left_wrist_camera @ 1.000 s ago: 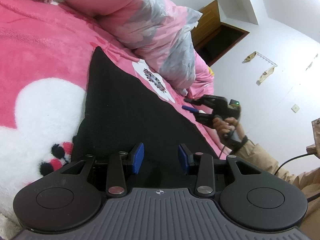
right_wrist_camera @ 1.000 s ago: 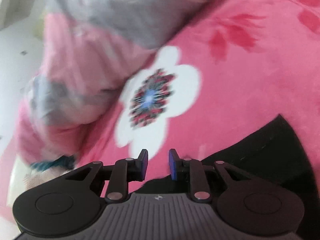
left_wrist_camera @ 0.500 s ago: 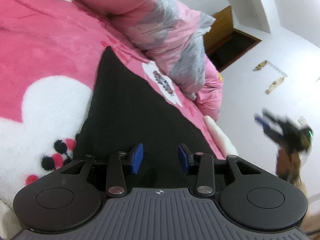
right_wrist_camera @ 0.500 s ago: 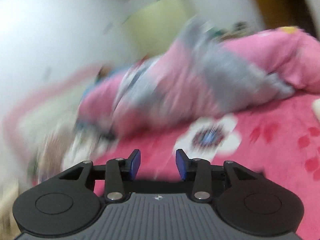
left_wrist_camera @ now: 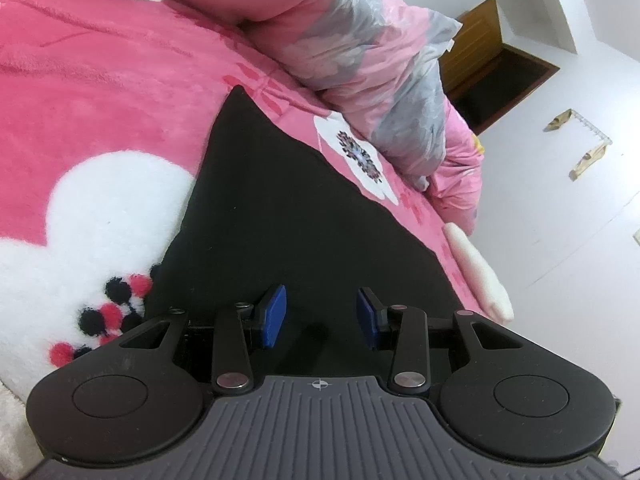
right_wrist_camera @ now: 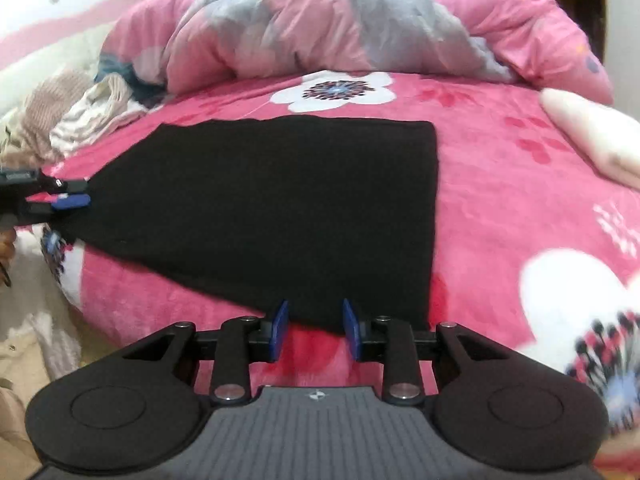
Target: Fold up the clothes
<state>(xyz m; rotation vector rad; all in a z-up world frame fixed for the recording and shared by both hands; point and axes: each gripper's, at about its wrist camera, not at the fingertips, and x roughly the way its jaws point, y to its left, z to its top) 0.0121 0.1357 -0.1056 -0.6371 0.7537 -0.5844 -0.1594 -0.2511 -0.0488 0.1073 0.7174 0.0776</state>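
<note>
A black garment (left_wrist_camera: 280, 208) lies spread flat on a pink fleece blanket (left_wrist_camera: 100, 80) with white flowers. My left gripper (left_wrist_camera: 322, 316) hovers open over one end of the cloth, with nothing between its blue pads. In the right wrist view the same black garment (right_wrist_camera: 280, 200) is a wide flat panel. My right gripper (right_wrist_camera: 315, 328) stands open just at its near edge, pads apart and empty. The left gripper (right_wrist_camera: 60, 198) shows at the garment's far left edge, held by a hand.
A rolled pink and grey quilt (right_wrist_camera: 320, 28) runs along the back of the bed. A heap of loose clothes (right_wrist_camera: 72, 112) sits at the back left. A cream folded item (right_wrist_camera: 592, 140) lies at the right edge. A dark wooden doorway (left_wrist_camera: 488, 64) opens beyond the bed.
My right gripper has swung away from the quilt side and round to the garment's near edge, leaving the left wrist view. The left gripper has shifted only slightly and stays open.
</note>
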